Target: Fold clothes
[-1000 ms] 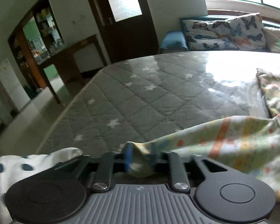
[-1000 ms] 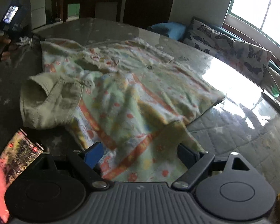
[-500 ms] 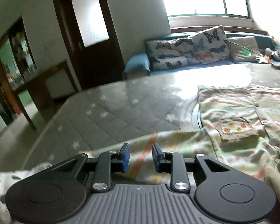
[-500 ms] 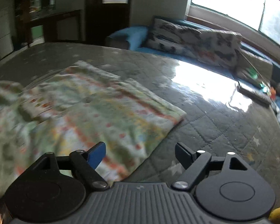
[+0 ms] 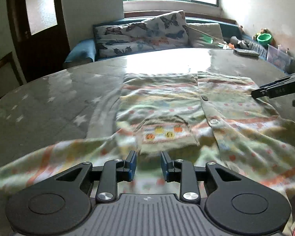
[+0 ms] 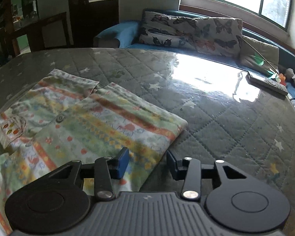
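A pale green patterned shirt point(image 5: 167, 114) with orange stripes, buttons and a chest pocket lies spread on the grey quilted surface point(image 5: 49, 102). It also shows in the right wrist view point(image 6: 92, 122). My left gripper point(image 5: 147, 166) is open and empty, just above the shirt's near part by the sleeve. My right gripper point(image 6: 147, 164) is open and empty, over the shirt's right side edge. One right finger shows at the right edge of the left wrist view point(image 5: 275, 91).
A blue sofa with butterfly cushions point(image 5: 143, 37) runs behind the surface under the window. A dark remote-like object point(image 6: 267, 81) lies at the far right edge. A dark wooden door point(image 5: 37, 25) and a desk point(image 6: 39, 29) stand to the left.
My left gripper let go of the sleeve it held, opened, and swung right to face the shirt. My right gripper moved right along the shirt's edge and its jaws narrowed.
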Motion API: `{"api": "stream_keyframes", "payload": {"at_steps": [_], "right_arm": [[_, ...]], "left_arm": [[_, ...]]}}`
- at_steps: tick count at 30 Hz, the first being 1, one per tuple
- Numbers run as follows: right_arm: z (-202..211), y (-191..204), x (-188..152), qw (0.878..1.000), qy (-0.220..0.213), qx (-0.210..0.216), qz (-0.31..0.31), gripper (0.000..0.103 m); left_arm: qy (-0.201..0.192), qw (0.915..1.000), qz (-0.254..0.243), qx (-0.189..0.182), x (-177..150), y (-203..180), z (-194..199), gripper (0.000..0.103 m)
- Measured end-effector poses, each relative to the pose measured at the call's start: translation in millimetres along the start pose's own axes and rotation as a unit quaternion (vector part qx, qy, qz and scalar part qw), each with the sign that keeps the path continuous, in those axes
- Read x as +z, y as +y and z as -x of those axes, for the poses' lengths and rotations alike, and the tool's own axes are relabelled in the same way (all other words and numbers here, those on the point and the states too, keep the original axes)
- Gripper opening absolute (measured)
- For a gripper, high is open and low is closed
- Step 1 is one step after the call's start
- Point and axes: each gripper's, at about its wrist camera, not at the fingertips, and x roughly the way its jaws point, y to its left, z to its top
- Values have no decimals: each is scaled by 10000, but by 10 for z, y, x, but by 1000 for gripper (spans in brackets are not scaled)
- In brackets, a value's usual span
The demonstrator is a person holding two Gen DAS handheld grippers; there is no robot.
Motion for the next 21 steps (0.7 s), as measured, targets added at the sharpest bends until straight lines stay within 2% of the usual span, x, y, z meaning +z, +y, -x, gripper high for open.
{"api": "stream_keyframes", "payload": {"at_steps": [7, 14, 21], "right_arm": [[-51, -76, 19, 9997, -48, 65, -224, 42], [-131, -23, 106, 9998, -148, 87, -30, 8], [-387, 63, 349, 9987, -259, -217, 387, 6]], "left_arm": [[-126, 9991, -158, 361, 230, 7, -360, 31], [-219, 9977, -252, 589, 390, -2, -608, 32], [-342, 9948, -279, 915, 549, 3, -863, 32]]}}
